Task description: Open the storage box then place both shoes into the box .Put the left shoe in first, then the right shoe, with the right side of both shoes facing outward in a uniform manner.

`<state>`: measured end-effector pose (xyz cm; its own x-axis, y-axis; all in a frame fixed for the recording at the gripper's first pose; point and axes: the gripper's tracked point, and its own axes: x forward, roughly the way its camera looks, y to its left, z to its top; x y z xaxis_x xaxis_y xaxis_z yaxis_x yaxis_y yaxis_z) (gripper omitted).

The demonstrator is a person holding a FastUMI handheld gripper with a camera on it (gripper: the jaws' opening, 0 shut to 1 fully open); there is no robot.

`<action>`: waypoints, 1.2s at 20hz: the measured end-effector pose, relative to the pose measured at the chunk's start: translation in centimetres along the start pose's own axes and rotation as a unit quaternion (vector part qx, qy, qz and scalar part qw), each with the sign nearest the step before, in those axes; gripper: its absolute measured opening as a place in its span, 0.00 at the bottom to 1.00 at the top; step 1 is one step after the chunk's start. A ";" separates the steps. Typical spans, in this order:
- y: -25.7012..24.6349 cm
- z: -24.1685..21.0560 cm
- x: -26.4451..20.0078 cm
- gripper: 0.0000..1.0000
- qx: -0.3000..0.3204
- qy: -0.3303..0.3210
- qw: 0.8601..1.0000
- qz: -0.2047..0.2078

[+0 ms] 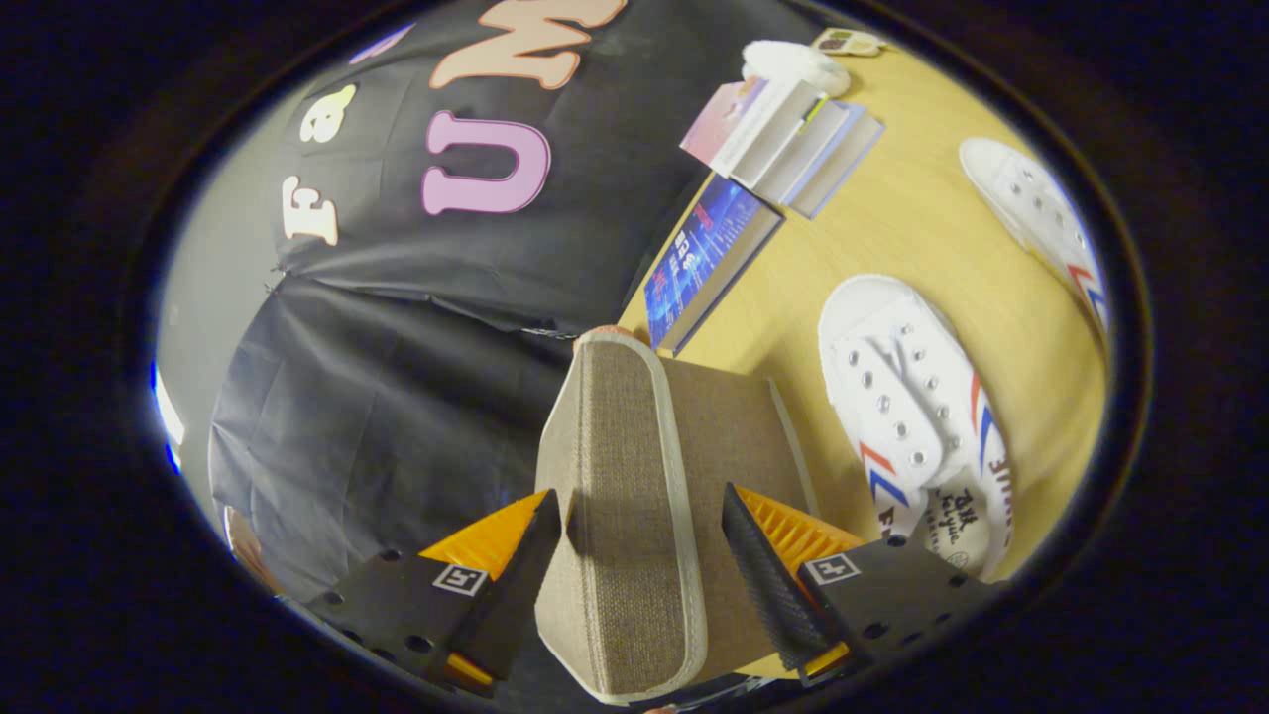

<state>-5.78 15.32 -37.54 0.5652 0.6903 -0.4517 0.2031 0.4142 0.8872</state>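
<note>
A fabric storage box stands on a wooden surface, seen from a camera riding on a hand-held gripper. The box's lid, a brown woven panel with a pale trimmed edge, sits directly between the two fingers and seems to be lifted away from the box body, its long axis running straight ahead along the fingers. The fingers are partly open, one on each side of the lid; the left one looks to touch it, the right one seems to stand just off it, so a firm grip cannot be confirmed.

Taking the box as the landmark: the nearer white shoe lies just to its right on the surface, laces up, its long axis roughly parallel to the lid. A second white shoe lies further right and beyond the first, well apart from the box. Beyond the box, a blue book lies flat, with a stack of books and a white cloth-like object further behind.

Judging from this, the opening step is under way, and both shoes remain outside the box.
</note>
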 end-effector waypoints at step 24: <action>6.3 -2.6 -1.5 0.48 0.018 0.065 0.996 0.052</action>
<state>-7.44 18.39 -31.51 0.4768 0.8002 -0.3638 0.1788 0.3169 0.9314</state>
